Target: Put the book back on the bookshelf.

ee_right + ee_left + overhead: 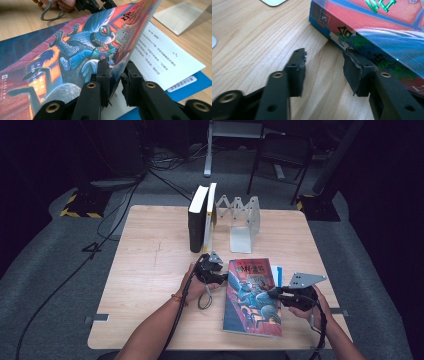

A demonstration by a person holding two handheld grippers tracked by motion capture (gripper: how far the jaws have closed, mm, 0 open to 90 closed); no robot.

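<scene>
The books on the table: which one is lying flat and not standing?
The colourful illustrated book between the two claws lies flat near the table's front edge; the black book and the white book stand upright farther back.

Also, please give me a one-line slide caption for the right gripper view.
Right gripper pinches the illustrated front cover of a book, lifting it off the printed page beneath.

red-blue illustrated book (254, 295) (green lettering), black claws
</scene>
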